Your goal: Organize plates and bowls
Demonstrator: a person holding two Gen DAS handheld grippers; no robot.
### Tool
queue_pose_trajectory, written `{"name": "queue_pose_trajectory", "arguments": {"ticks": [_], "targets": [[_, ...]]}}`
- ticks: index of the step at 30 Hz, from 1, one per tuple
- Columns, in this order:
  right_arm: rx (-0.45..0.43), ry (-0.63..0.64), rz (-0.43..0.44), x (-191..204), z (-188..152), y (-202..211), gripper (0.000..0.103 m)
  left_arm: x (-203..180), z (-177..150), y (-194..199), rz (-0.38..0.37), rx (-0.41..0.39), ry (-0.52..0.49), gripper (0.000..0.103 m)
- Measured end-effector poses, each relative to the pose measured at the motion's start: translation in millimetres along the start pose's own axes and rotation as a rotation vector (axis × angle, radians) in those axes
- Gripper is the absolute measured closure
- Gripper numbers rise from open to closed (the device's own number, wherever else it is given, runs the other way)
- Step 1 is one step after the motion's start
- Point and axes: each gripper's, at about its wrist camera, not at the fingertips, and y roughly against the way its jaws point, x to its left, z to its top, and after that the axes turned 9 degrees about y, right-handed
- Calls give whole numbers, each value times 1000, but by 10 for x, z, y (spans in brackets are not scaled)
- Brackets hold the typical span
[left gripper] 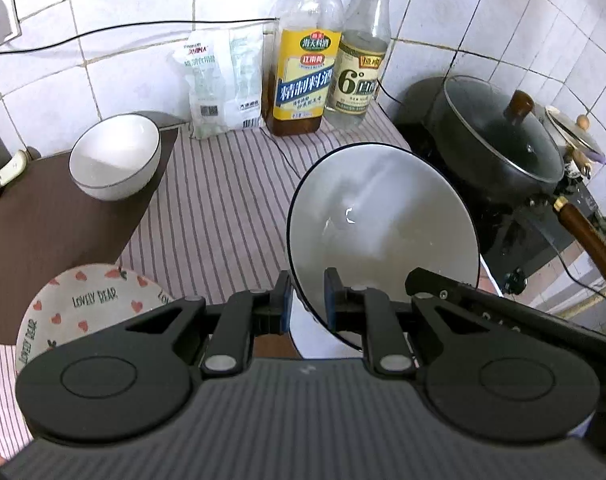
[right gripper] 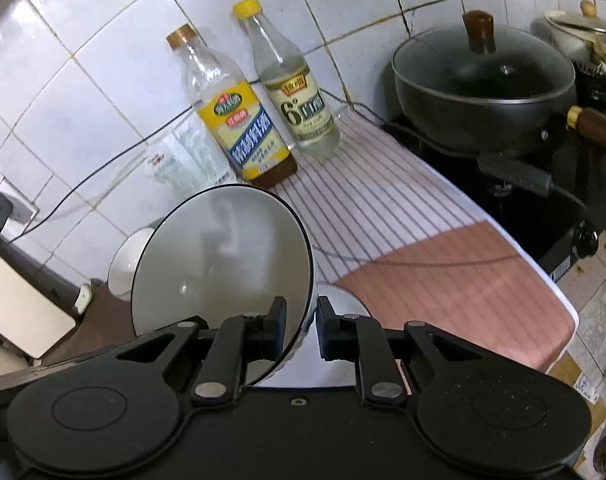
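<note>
Both the left gripper [left gripper: 307, 300] and right gripper [right gripper: 301, 330] pinch the tilted big bowl's [left gripper: 383, 232] rim. A small bowl [left gripper: 115, 156] sits at ten o'clock, a plate [left gripper: 87, 304] at eight.

Matte black throughout. Left gripper [left gripper: 307, 300] — ribbed grey housing, two round black discs, silver pivot pins, blue pads [left gripper: 330, 296] on black fingers. Right gripper [right gripper: 301, 330] — plain speckled black housing, matching discs and linkages, one small central screw.

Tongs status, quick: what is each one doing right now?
Left tongs: closed on the rim of the large white bowl.
Right tongs: closed on the same bowl's rim, from the opposite side.
</note>
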Motion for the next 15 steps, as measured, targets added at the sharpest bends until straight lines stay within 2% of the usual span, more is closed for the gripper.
{"name": "queue_pose_trajectory", "arguments": {"ticks": [10, 15], "targets": [[-5, 18, 14, -47, -146, -125, 83, 85, -126, -149, 16, 55, 30, 88], [16, 21, -28, -62, -232, -131, 83, 81, -168, -214, 0, 102, 25, 88]]}}
